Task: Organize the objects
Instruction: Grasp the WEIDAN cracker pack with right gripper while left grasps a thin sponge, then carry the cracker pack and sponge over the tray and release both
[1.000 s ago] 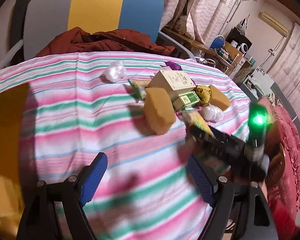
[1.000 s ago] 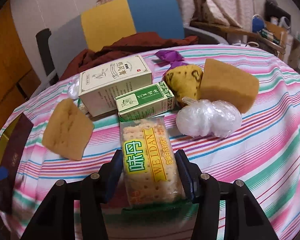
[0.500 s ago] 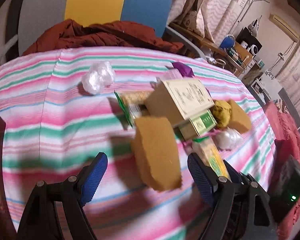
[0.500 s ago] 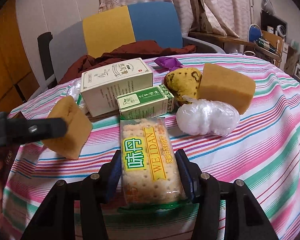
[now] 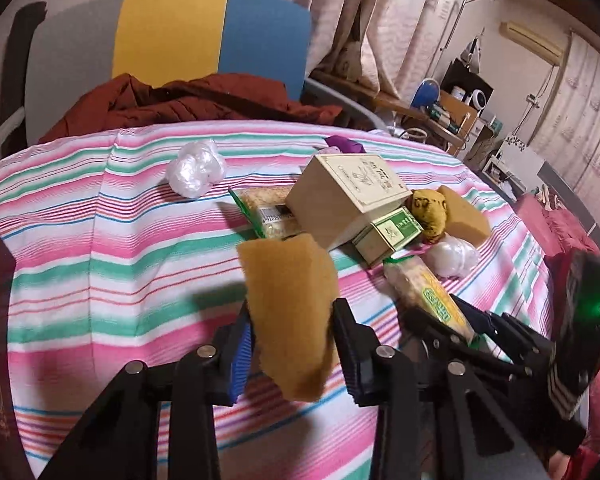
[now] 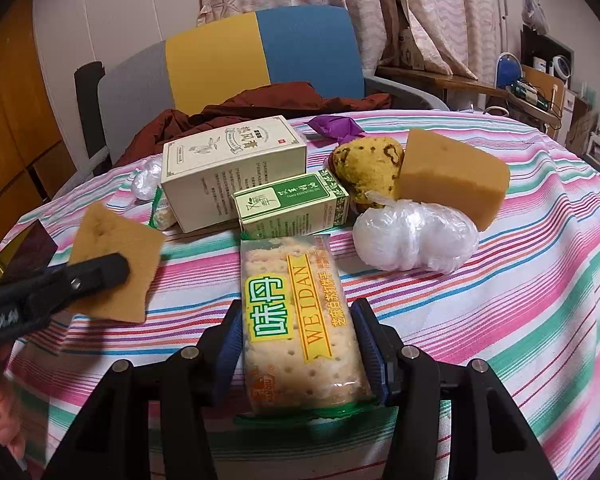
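A tan sponge stands on the striped tablecloth between the blue pads of my left gripper. Its jaws are closing and both pads press the sponge's sides. From the right wrist view the same sponge shows at the left with a black finger laid across it. My right gripper is shut on a cracker packet with a yellow and green label, low over the cloth. That packet lies at the right in the left wrist view.
Behind lie a cream box, a green box, a spotted yellow sponge, a second tan sponge, a plastic-wrapped white bundle and a purple wrapper. Another bundle sits far left. A chair with a red garment stands behind.
My left gripper came forward and down to the tan sponge and went from wide open to closed on it. The right gripper and its cracker packet stayed put.
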Tool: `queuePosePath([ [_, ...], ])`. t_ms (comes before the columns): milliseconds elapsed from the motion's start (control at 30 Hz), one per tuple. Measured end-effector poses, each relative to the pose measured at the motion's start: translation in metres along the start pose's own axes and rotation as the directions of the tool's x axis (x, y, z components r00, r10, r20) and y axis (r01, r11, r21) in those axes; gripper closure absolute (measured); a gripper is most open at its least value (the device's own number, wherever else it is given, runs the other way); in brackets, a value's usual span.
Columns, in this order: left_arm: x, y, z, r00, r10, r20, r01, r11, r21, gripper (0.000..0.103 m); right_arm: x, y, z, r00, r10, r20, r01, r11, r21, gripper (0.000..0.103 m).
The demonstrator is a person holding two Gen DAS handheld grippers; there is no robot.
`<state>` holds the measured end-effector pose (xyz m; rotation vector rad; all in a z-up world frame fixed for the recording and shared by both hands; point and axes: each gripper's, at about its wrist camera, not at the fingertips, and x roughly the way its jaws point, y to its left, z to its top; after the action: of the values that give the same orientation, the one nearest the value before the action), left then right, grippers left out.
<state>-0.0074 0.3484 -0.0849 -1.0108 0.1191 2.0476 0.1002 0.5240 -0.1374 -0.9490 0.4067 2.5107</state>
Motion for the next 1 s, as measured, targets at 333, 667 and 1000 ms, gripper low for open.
queuePosePath([
  [333, -0.009, 0.014, -0.027, 0.999, -0.050, 0.016, 0.051, 0.998, -0.039, 0.068, -0.015, 0.004, -0.005, 0.997, -0.033, 0.071, 0.034, 0.999, -0.006, 0.054],
  [667, -0.020, 0.023, -0.041, 0.995, -0.094, 0.031, 0.096, 0.993, -0.067, 0.073, -0.031, 0.017, -0.016, 0.999, 0.010, 0.032, -0.010, 1.000, -0.003, 0.054],
  [1000, -0.050, 0.038, -0.061, 0.993, -0.111, 0.047, 0.115, 0.988, -0.105, 0.075, -0.053, 0.046, -0.024, 0.995, 0.098, 0.009, -0.098, 0.995, 0.015, 0.054],
])
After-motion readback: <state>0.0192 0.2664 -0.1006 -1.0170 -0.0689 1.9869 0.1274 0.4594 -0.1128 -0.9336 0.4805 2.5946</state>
